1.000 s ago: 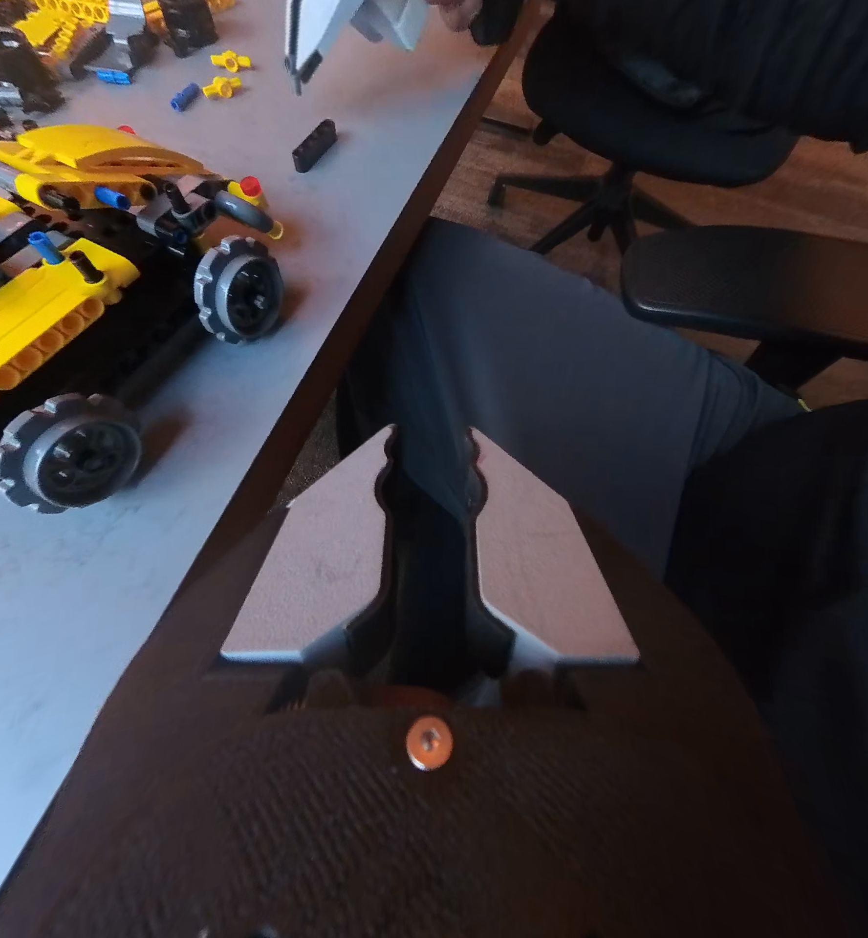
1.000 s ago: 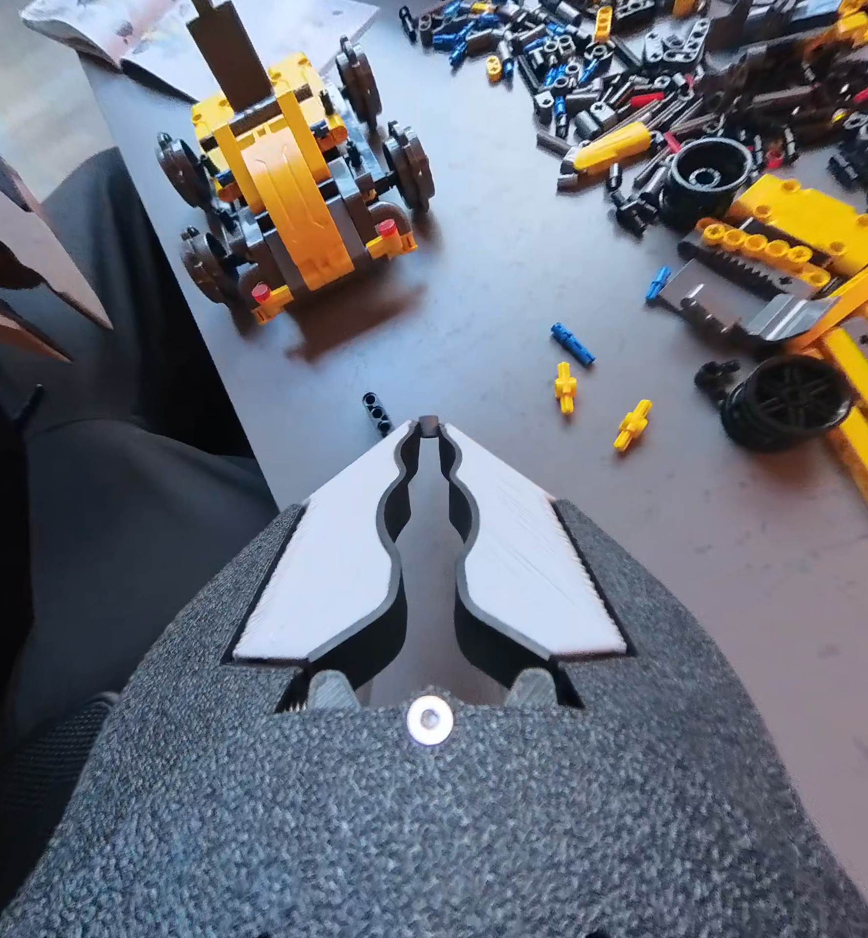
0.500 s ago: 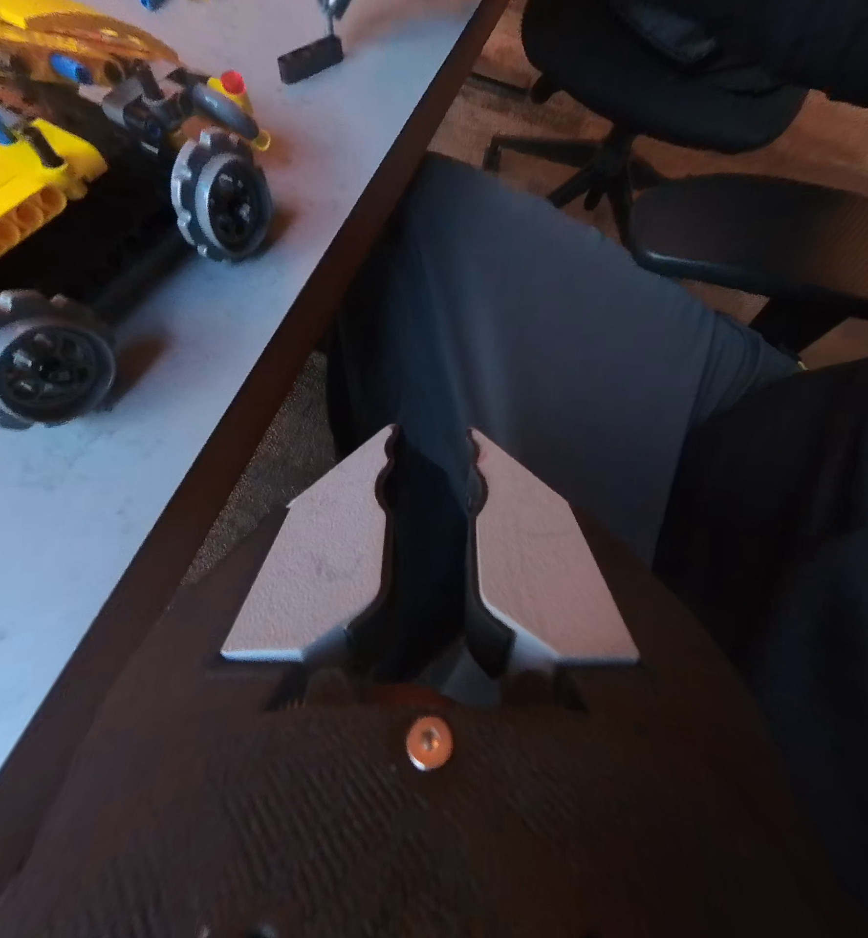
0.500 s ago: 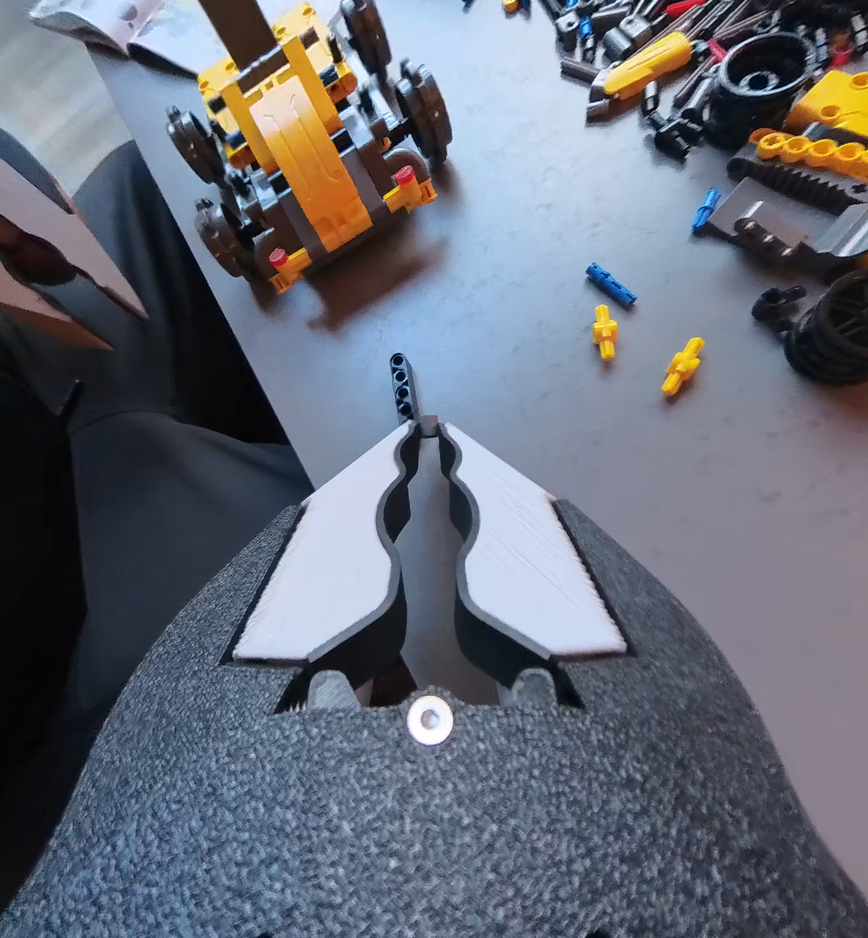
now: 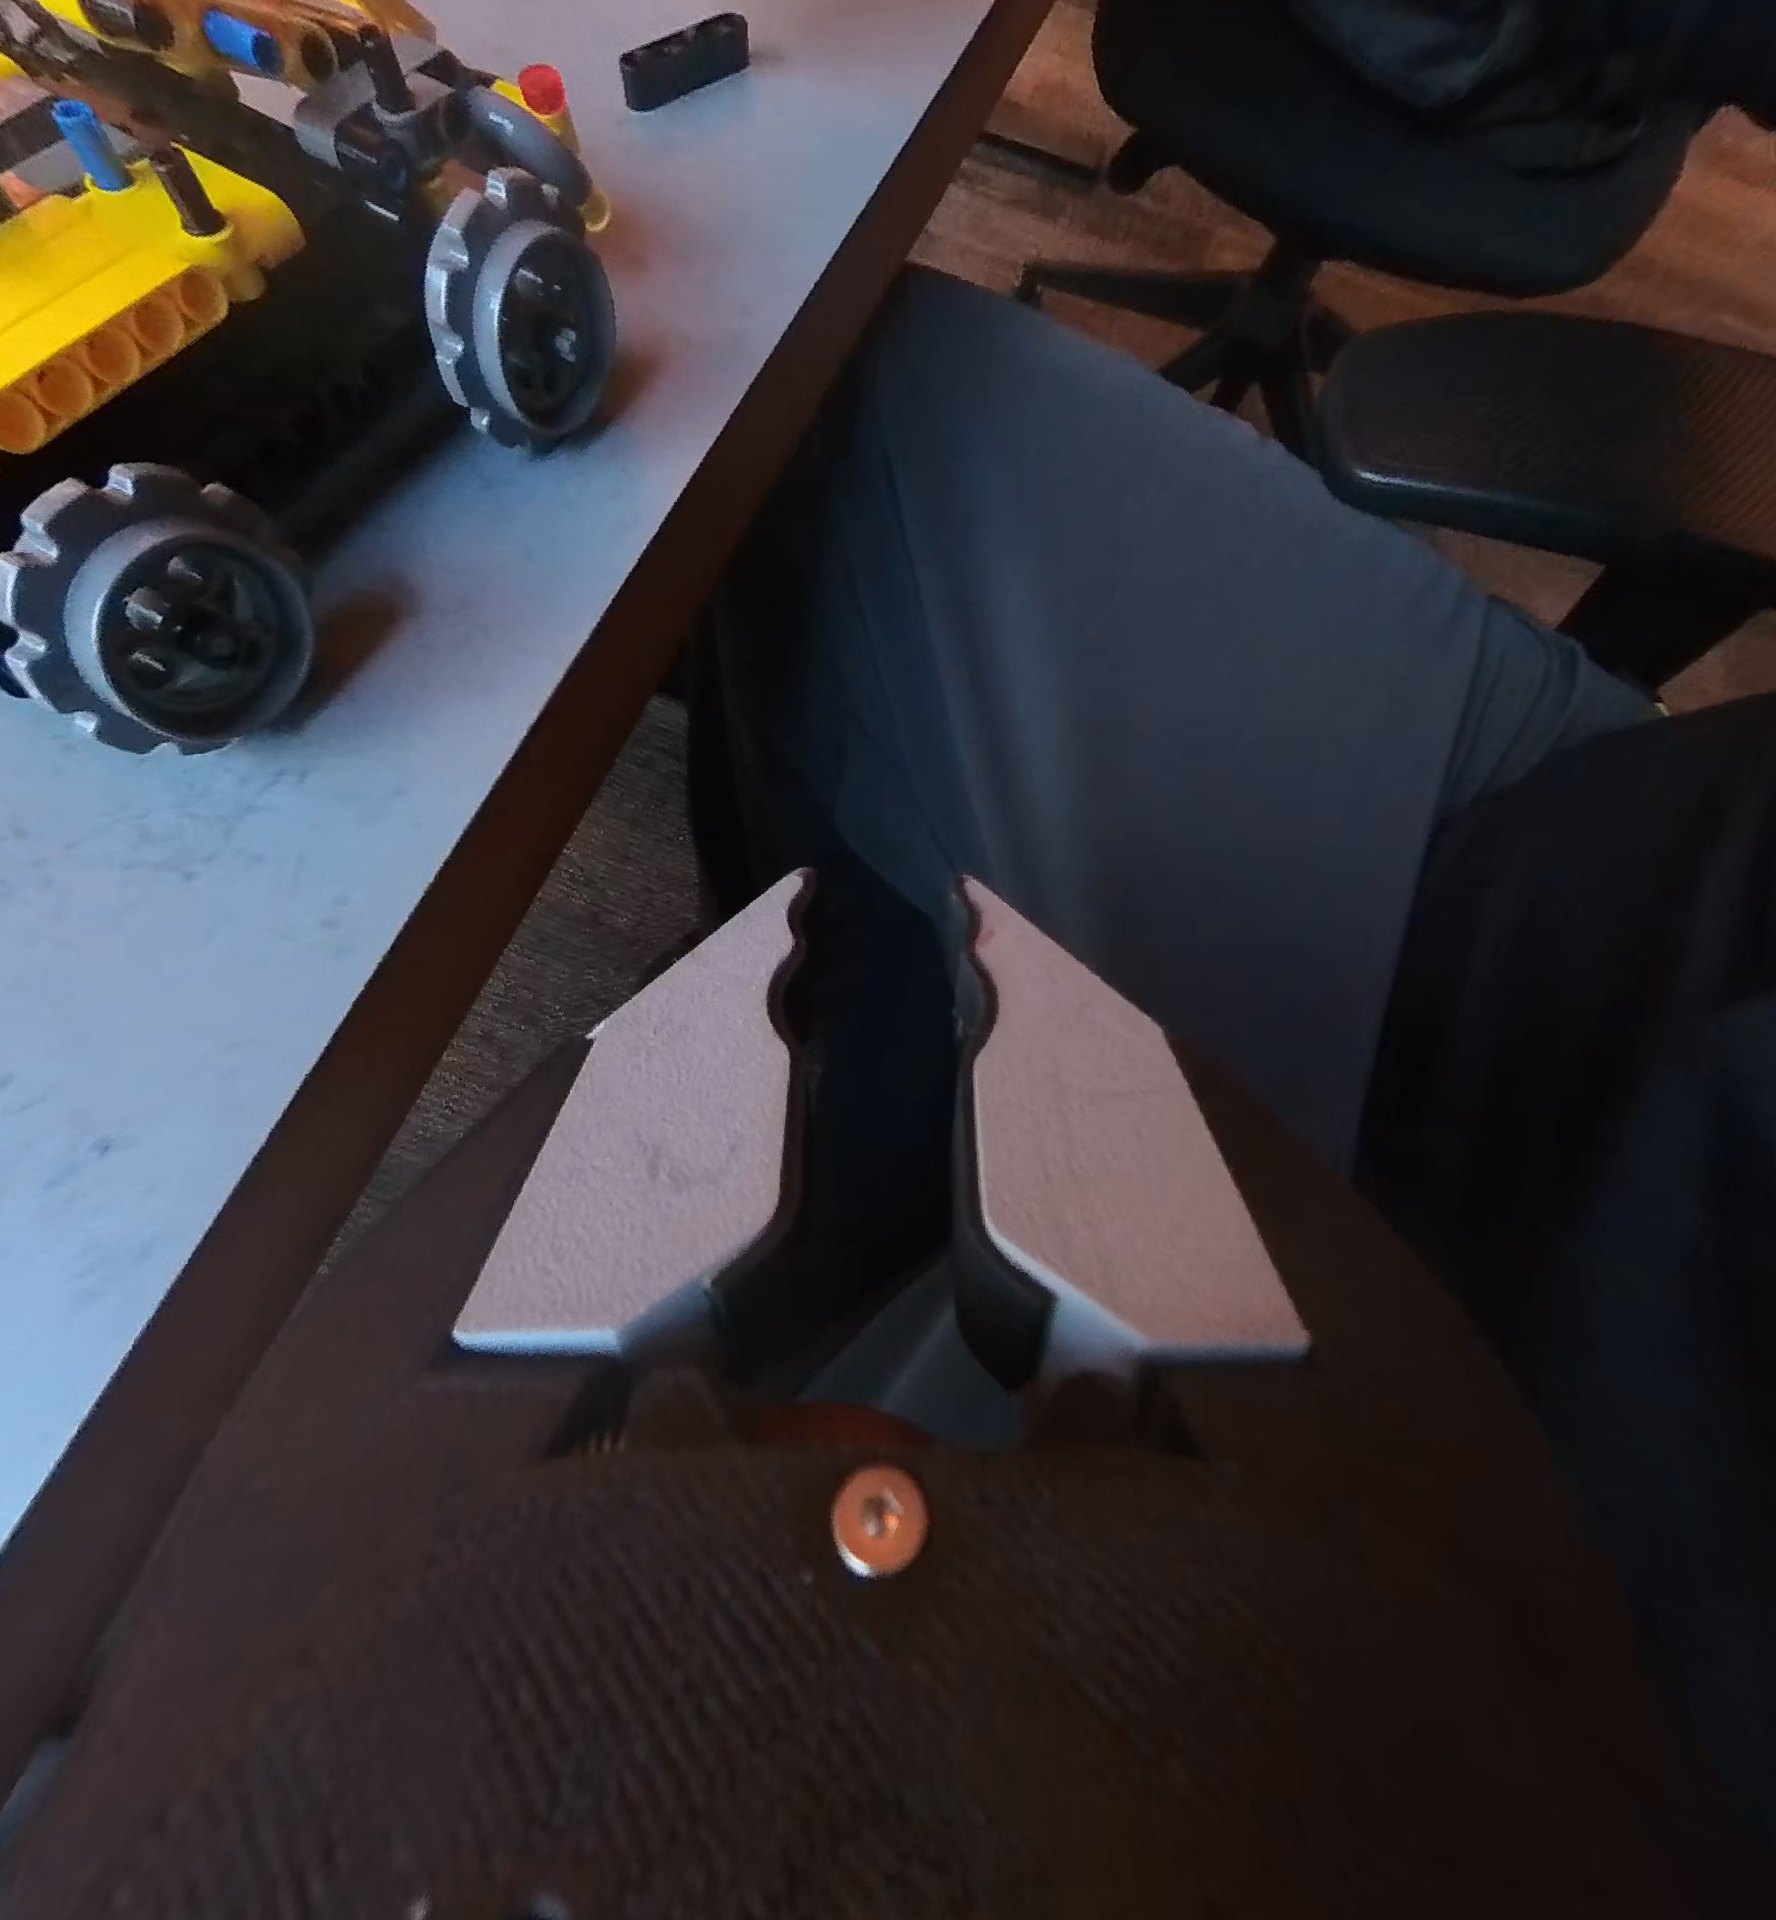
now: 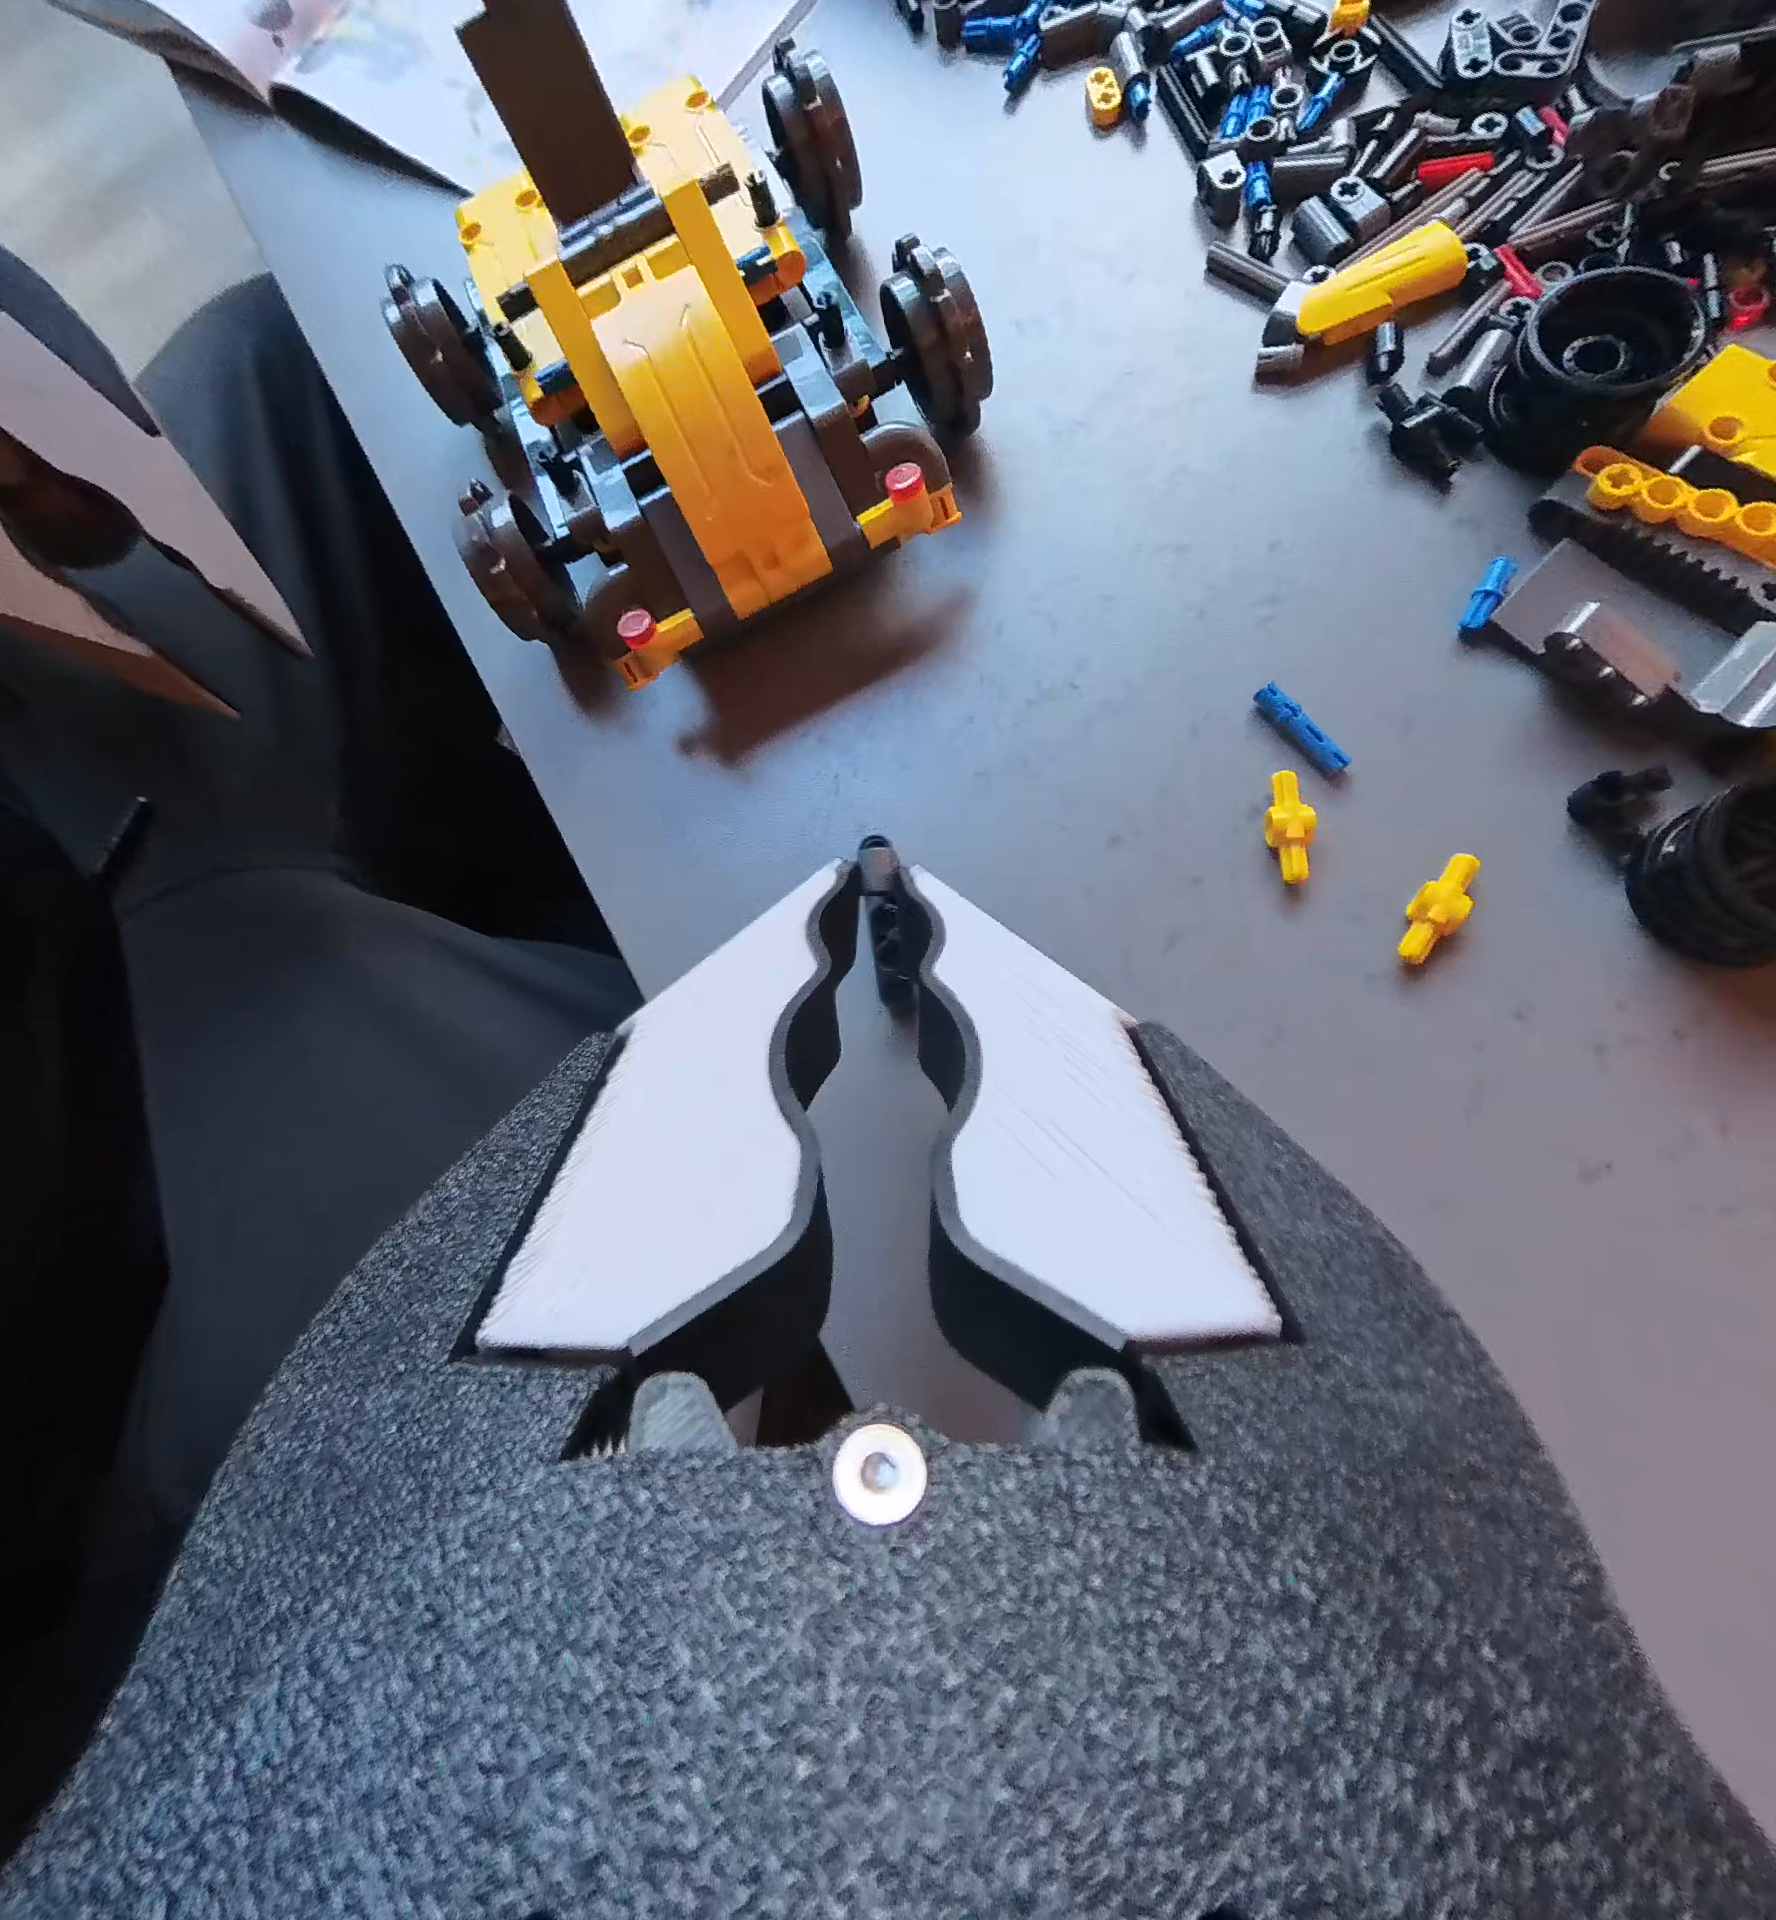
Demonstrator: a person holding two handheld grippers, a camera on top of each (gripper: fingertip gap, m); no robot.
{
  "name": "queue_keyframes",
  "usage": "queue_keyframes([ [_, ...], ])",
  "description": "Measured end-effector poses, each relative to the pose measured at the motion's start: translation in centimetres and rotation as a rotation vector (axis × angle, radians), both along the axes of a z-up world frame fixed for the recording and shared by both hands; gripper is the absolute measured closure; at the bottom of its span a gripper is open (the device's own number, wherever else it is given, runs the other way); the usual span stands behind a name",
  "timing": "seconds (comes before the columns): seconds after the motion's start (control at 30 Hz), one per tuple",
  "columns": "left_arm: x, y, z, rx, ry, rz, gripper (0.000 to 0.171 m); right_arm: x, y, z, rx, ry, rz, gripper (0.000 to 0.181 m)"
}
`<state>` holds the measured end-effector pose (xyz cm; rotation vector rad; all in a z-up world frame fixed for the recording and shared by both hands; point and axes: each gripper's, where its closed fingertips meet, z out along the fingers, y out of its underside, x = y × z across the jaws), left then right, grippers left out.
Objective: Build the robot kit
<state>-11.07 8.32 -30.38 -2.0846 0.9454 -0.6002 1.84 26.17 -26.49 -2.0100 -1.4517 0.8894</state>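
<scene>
My right gripper (image 6: 876, 871) is over the table (image 6: 1175, 1143), near its front edge. It is shut on a small dark pin (image 6: 873, 854) held at its tips. A short black beam (image 6: 892, 940) lies on the table right under it and shows in the gap between the fingers. The beam also shows in the left wrist view (image 5: 684, 75). A yellow and black model vehicle (image 6: 697, 416) stands beyond it, also visible in the left wrist view (image 5: 136, 312). My left gripper (image 5: 884, 883) is open and empty, off the table edge above a person's grey trouser leg (image 5: 1123, 623). It also shows in the right wrist view (image 6: 271, 686).
A pile of loose building parts (image 6: 1435, 156) fills the far right. Two yellow connectors (image 6: 1289, 821), a blue pin (image 6: 1299, 727) and a black tyre (image 6: 1757, 873) lie to the right. A booklet (image 6: 344, 62) lies behind the vehicle. An office chair (image 5: 1435, 156) stands past the table edge. There is about 25 centimetres between the tips of the two grippers.
My right gripper moved forward to the black beam, which now lies under its fingertips instead of ahead of them. My left gripper shifted slightly beside the table edge and stayed open.
</scene>
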Motion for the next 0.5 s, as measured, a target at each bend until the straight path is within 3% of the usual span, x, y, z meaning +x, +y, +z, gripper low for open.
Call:
queue_keyframes([
  [0.5, -0.1, -0.1, -0.4, -0.007, -0.019, -0.002, 0.151, 0.0, -0.2, -0.8, -0.017, -0.027, 0.013, 0.175],
])
